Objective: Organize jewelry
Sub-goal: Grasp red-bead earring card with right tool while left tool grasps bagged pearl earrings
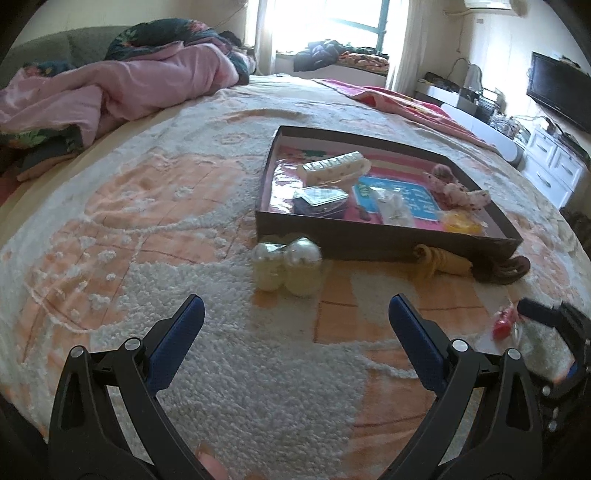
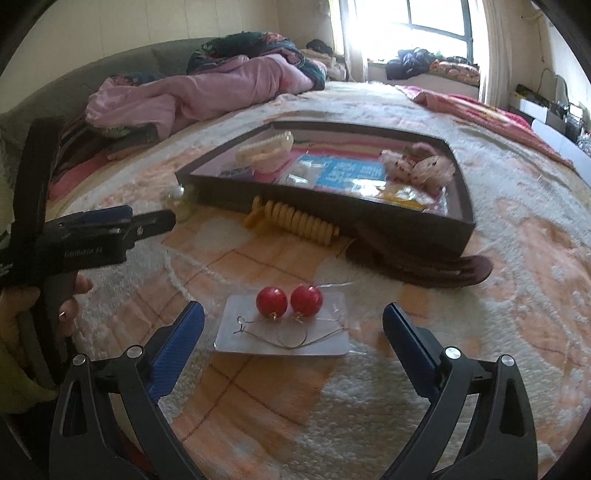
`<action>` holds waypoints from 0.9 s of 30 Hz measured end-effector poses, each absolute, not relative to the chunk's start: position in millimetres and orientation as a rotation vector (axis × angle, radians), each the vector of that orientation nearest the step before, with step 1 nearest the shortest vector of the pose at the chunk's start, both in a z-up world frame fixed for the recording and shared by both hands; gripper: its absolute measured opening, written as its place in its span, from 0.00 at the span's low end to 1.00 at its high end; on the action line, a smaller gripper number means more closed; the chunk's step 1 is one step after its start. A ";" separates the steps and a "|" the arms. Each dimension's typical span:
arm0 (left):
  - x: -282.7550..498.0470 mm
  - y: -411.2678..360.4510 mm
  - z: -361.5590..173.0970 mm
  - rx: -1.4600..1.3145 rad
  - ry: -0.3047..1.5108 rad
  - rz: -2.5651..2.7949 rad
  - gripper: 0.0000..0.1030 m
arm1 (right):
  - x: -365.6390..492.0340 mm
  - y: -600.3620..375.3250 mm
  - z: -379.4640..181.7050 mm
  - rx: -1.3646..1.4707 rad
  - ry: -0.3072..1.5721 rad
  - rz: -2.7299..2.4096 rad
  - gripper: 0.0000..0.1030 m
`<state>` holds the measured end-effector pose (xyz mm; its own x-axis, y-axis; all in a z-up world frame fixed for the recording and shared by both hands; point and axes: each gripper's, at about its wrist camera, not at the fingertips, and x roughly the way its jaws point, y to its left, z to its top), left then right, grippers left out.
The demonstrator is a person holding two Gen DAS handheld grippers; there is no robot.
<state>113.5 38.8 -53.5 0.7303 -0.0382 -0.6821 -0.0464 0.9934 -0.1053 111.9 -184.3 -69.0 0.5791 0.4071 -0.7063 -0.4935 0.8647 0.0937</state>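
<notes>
while both claws gape, red earrings [image 2: 289, 300] ahead, yellow coil [image 2: 295, 221] against box [image 2: 332, 210]

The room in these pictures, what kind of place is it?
Most likely a home bedroom: the work goes on upon a bed with a rumpled pink quilt, beside a window and a television.

Bed with tufted blanket [image 1: 110, 240], shallow box [image 1: 369, 243], pearl earrings [image 1: 286, 267], red earrings card [image 2: 284, 325], yellow coil [image 2: 295, 221], pink quilt [image 1: 110, 85]
</notes>
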 end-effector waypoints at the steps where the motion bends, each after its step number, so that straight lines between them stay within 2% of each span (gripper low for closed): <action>1: 114.9 40.6 -54.5 -0.125 0.754 0.010 0.89 | 112.3 -183.6 -70.4 -0.119 0.799 0.530 0.92; 10: 134.1 56.1 -60.7 -0.197 0.759 0.050 0.89 | 108.4 -166.6 -80.2 -0.190 0.776 0.540 0.93; 12: 137.4 58.6 -62.1 -0.206 0.761 0.053 0.89 | 107.5 -164.4 -80.8 -0.205 0.767 0.539 0.90; 13: 138.4 59.3 -62.5 -0.209 0.762 0.054 0.89 | 107.5 -163.7 -81.1 -0.212 0.764 0.538 0.85; 15: 140.6 59.5 -63.5 -0.213 0.765 0.052 0.86 | 107.1 -162.0 -81.2 -0.223 0.754 0.545 0.84; 18: 144.0 57.9 -63.8 -0.210 0.768 0.046 0.77 | 106.3 -157.9 -80.5 -0.235 0.740 0.563 0.84; 20: 144.8 55.4 -63.7 -0.201 0.769 0.039 0.65 | 105.3 -153.5 -80.3 -0.246 0.732 0.578 0.83; 22: 146.3 53.3 -64.5 -0.191 0.774 0.031 0.57 | 104.5 -151.7 -78.9 -0.248 0.723 0.594 0.82; 25: 146.4 51.1 -64.5 -0.182 0.776 0.006 0.36 | 103.7 -150.8 -76.1 -0.237 0.716 0.618 0.82; 27: 146.1 48.4 -63.5 -0.167 0.775 -0.002 0.35 | 102.3 -150.3 -73.2 -0.234 0.706 0.627 0.82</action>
<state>146.1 48.4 -63.5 0.7153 -0.0629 -0.6960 -0.0600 0.9867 -0.1509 102.3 -150.3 -73.2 0.5879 0.4566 -0.6678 -0.6092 0.7930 0.0059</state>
